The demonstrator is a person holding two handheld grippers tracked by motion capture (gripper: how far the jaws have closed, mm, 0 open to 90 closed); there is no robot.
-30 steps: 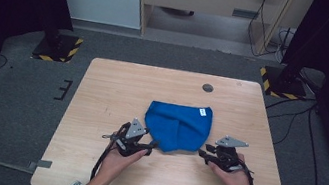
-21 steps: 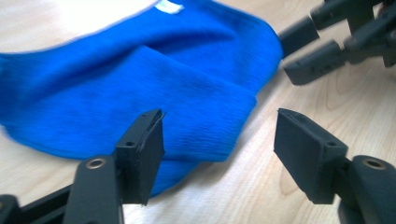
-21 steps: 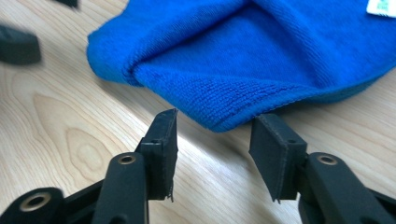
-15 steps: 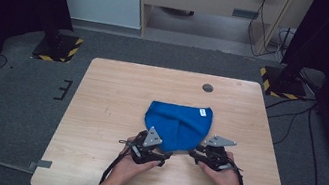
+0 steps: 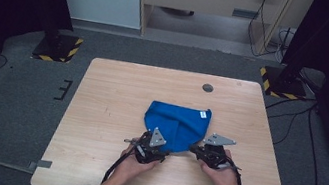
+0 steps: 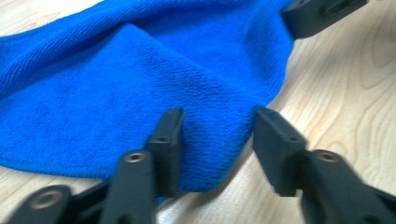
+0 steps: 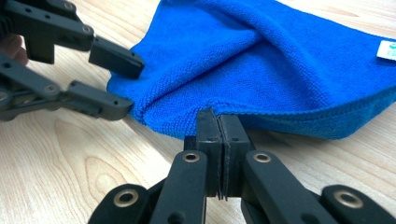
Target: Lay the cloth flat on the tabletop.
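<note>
Pinching the near edge of the blue cloth (image 7: 280, 60), the right tongs (image 7: 219, 122) are pressed together. The left tongs (image 6: 217, 135) have just been closing, the cloth's corner between their parted jaws. It lies folded on the worktop (image 5: 112, 89), centre-front.

One camera looks down from above me; my two claw cameras sit close, sharing the blue cloth (image 5: 178, 125).
</note>
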